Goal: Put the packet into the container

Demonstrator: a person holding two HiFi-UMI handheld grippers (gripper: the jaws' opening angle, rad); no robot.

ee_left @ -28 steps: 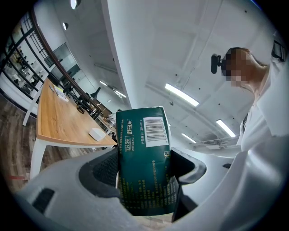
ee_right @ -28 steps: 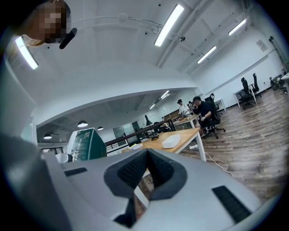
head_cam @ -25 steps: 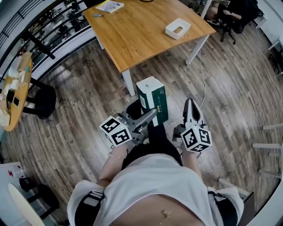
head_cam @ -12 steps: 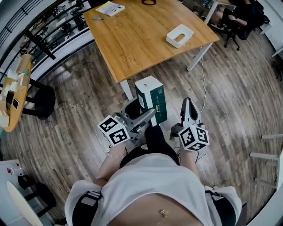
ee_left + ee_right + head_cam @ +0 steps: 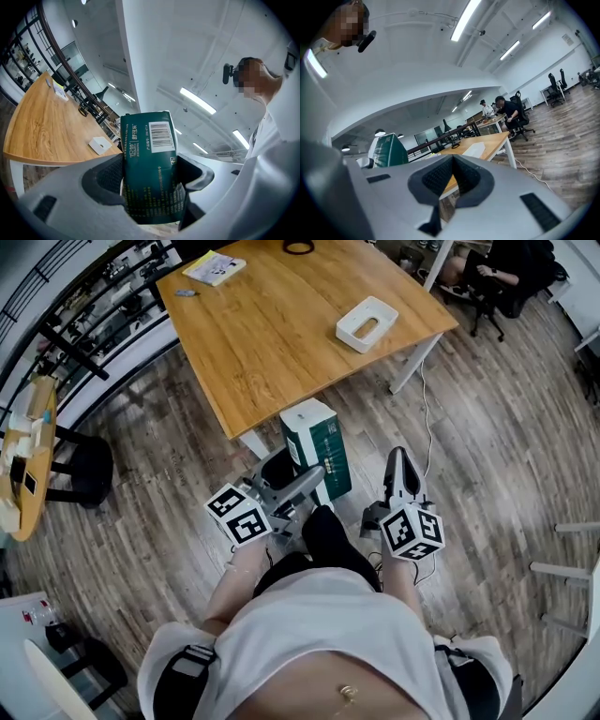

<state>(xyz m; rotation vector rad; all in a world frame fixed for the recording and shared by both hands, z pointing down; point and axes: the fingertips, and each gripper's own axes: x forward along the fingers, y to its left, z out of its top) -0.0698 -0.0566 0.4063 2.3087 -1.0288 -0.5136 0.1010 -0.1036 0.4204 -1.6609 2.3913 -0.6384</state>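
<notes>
I'm mid-carry: my left gripper (image 5: pixel 302 486) clamps the packet (image 5: pixel 317 448), and my right gripper (image 5: pixel 400 465) is pinched empty. Next I reach for the container (image 5: pixel 367 322) near the table's (image 5: pixel 272 343) right edge.

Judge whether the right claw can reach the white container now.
Probably not: the right claw hangs short of the table, and the container sits well in on it. Nothing blocks the way.

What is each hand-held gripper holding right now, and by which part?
The left hand-held gripper clamps the packet by its near end, the barcode end sticking out. The right hand-held gripper is shut, holding nothing.
</notes>
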